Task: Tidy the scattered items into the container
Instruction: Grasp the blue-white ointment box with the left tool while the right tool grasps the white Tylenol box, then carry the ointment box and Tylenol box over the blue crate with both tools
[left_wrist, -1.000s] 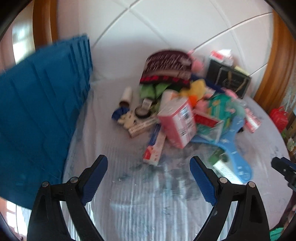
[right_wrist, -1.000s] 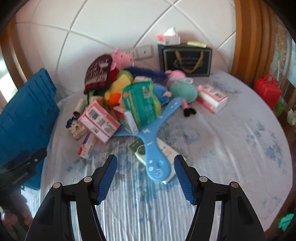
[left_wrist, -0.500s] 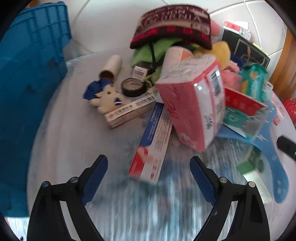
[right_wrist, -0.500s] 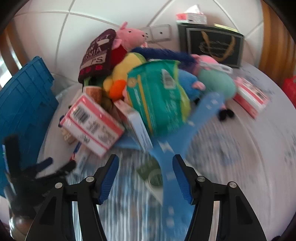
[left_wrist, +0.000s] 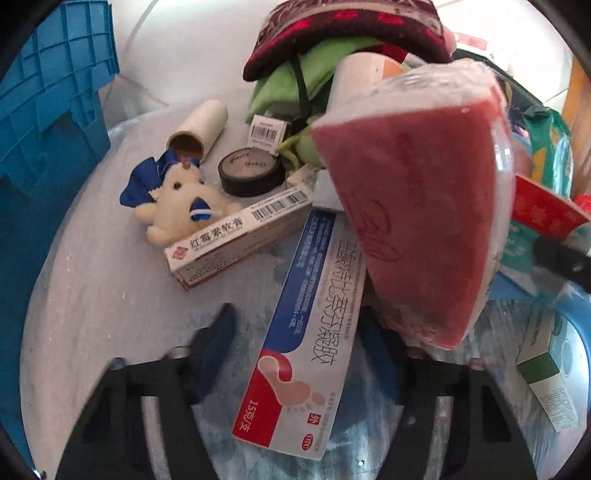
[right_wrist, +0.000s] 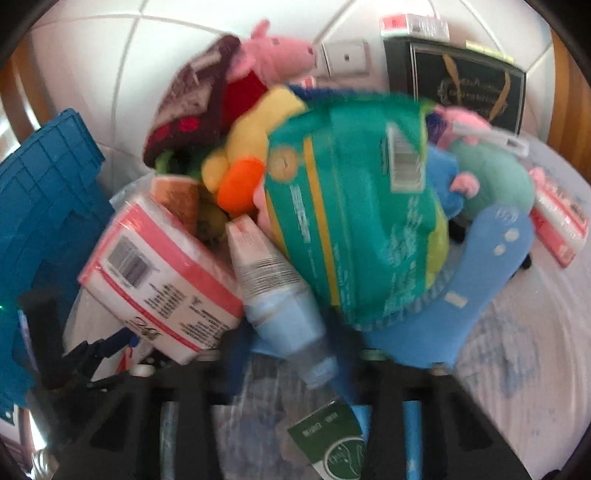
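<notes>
- White tabletop (left_wrist: 96, 295) carried a heap of clutter beside the blue crate (left_wrist: 48, 110).
- Left gripper (left_wrist: 299, 343) was closing around the foot-cream box (left_wrist: 306, 354), contact unclear.
- Right gripper (right_wrist: 295, 354) was closing around a pale-blue carton (right_wrist: 280, 295); grip unclear through blur.

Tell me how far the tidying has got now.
Done: nothing visible; the blue crate shows only its outside. In hand: the left gripper is closing around the long box with the foot picture, the right gripper around a blue-and-white carton. Left: everything else, such as the teddy and the tape.
</notes>
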